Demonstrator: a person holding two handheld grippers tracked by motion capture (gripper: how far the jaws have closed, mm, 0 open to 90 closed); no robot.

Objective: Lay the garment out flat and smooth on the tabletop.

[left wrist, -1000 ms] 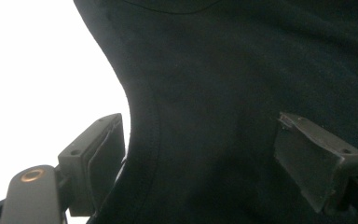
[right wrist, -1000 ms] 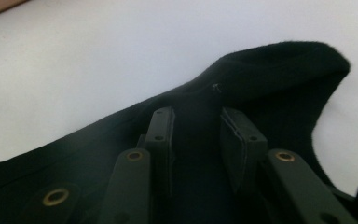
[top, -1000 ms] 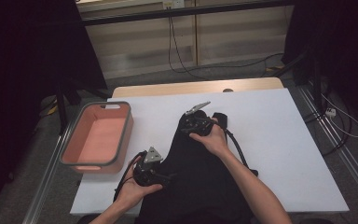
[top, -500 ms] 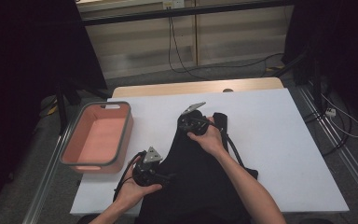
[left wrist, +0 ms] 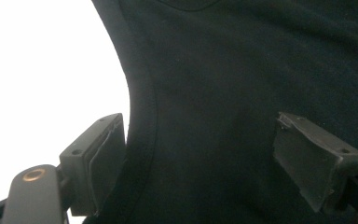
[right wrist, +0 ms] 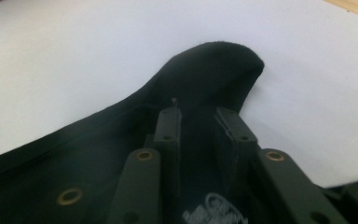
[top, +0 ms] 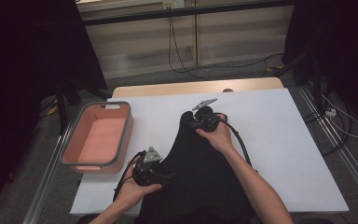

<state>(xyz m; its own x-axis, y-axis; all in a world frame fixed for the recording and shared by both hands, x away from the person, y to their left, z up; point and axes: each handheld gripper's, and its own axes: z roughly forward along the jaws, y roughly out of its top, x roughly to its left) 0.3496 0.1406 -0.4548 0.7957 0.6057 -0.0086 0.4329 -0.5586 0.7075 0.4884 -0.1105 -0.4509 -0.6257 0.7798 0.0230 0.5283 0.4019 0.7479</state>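
With the right gripper (right wrist: 198,116): jaws just eased to a narrow gap, dark cloth lying between but not pinched. Aimed at the far strap tip of the black top (top: 196,177), likely to tug it flat. With the left gripper (left wrist: 196,154): spread wide astride the near armhole hem, probably poised to grab. Top laid out on the white table (top: 284,140), beside the pink bin (top: 126,135). Up close, pads and hem; from the high view, both hands and the whole layout.
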